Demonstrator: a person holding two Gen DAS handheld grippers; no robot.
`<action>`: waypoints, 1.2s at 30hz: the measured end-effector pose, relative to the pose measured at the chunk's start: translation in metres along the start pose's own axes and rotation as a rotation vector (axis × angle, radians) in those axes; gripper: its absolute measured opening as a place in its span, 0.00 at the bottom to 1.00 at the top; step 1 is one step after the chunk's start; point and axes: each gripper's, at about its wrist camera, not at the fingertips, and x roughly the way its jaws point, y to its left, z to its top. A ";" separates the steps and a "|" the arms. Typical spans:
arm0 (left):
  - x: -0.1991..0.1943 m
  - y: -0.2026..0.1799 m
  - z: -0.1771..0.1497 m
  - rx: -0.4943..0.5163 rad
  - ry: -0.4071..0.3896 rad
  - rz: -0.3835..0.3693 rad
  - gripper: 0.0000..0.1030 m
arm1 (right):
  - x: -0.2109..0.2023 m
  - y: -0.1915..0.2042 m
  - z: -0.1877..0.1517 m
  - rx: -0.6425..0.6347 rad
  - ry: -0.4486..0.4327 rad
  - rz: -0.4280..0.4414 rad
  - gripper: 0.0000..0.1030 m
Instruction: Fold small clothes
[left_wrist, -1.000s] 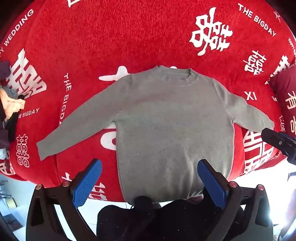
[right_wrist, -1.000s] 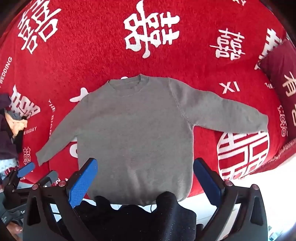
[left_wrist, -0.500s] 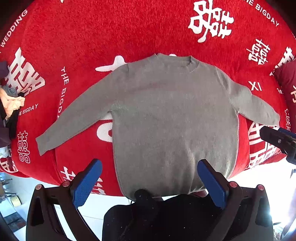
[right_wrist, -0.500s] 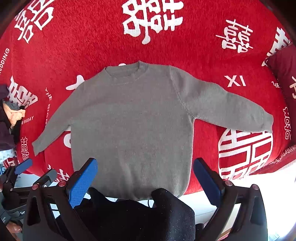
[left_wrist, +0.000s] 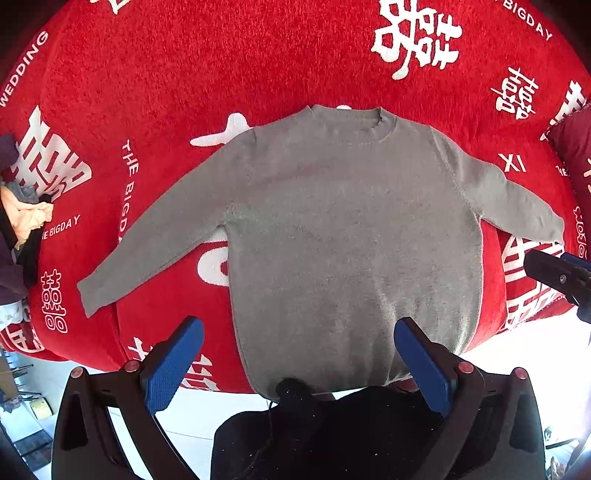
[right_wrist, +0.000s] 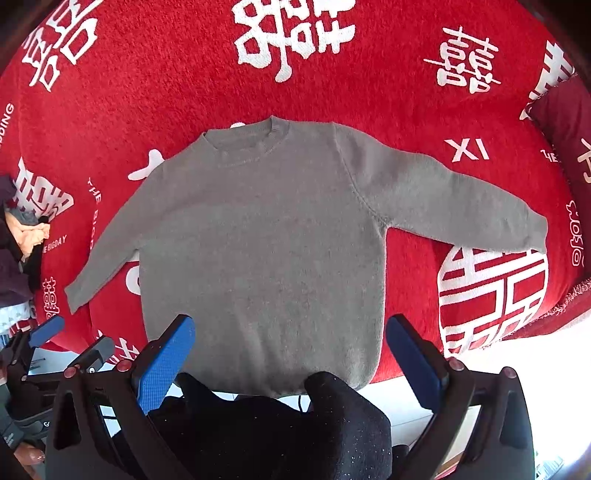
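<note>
Grey sweater (left_wrist: 343, 236) lies flat, sleeves spread, on the red blanket (left_wrist: 184, 74), ready for folding, so I hold my left tool (left_wrist: 299, 365) and right tool (right_wrist: 290, 363) wide and empty above its hem.

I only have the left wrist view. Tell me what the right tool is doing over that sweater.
Observer: The right tool is open and empty, and its view frames the grey sweater hem between the two fingers.
Operator: Report what lies past the right cuff.
Observer: Beyond the right cuff, the red blanket ends in a fringed edge.
Operator: Place my left tool from outside.
Observer: The left tool shows below the left cuff, near the blanket's front edge and clear of the sweater.
</note>
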 end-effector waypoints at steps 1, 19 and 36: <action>0.000 0.000 0.000 -0.001 0.000 0.001 1.00 | 0.000 0.000 0.000 -0.001 -0.003 -0.004 1.00; -0.001 0.000 -0.003 0.008 -0.012 0.019 1.00 | -0.002 -0.002 0.000 -0.004 -0.011 -0.011 1.00; 0.002 0.003 -0.007 0.000 -0.007 0.020 1.00 | -0.004 0.002 0.002 -0.022 -0.027 0.023 1.00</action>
